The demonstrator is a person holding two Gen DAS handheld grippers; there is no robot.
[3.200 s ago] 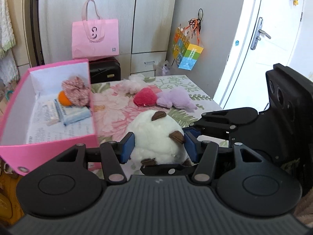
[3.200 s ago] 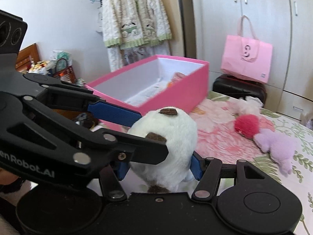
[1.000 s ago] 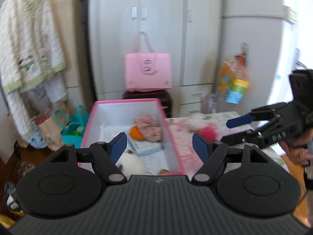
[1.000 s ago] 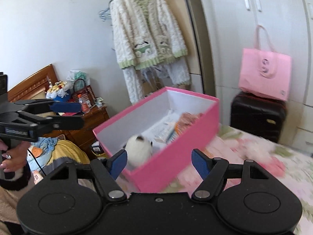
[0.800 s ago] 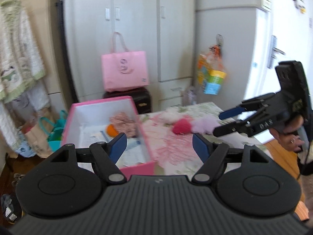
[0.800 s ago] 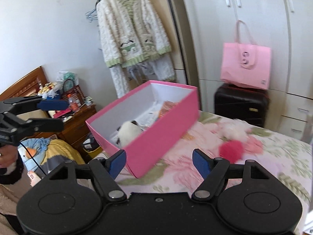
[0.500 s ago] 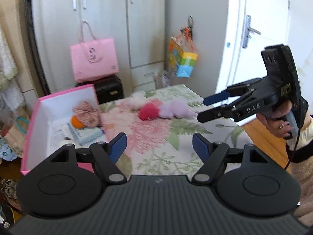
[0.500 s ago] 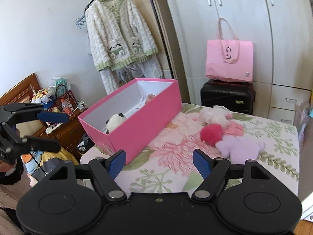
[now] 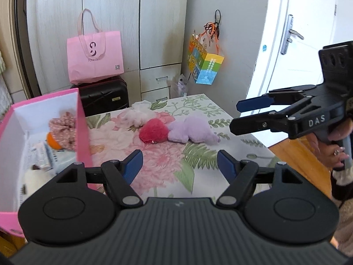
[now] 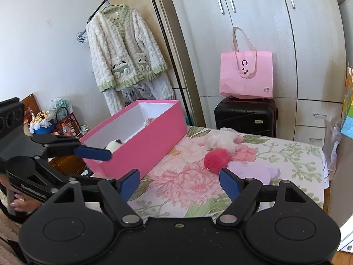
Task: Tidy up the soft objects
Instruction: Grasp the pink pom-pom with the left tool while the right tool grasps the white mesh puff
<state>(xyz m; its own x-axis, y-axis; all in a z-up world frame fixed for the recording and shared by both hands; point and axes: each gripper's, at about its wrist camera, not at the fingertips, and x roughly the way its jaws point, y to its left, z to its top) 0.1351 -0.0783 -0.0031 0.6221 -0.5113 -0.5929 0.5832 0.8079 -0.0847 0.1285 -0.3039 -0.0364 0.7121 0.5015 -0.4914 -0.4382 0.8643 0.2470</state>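
A pink box [image 9: 82, 128] [image 10: 143, 145] stands on the left of the floral table [image 9: 167, 161]. In it lie a white plush with brown patches [image 9: 35, 181] [image 10: 113, 144], a pink scrunchie [image 9: 62, 128] and an orange ball [image 9: 53, 139]. On the table lie a red pompom [image 9: 153, 133] [image 10: 216, 160], a lilac plush [image 9: 192, 130] [image 10: 253, 170] and a white fluffy toy [image 9: 139, 112] [image 10: 220, 140]. My left gripper [image 9: 179, 164] is open and empty above the table's near edge. My right gripper [image 10: 179, 181] is open and empty, and shows at the right in the left wrist view [image 9: 237, 117].
A pink tote bag [image 9: 94, 59] sits on a black suitcase [image 9: 103, 97] behind the table, before white wardrobes. A colourful bag [image 9: 205, 66] hangs at the right. A door [image 9: 308, 44] is at the far right. A knitted cardigan [image 10: 123, 53] hangs at the left.
Both grippers let go of the white plush, which now lies in the pink box. Both have drawn back and turned toward the toys on the table.
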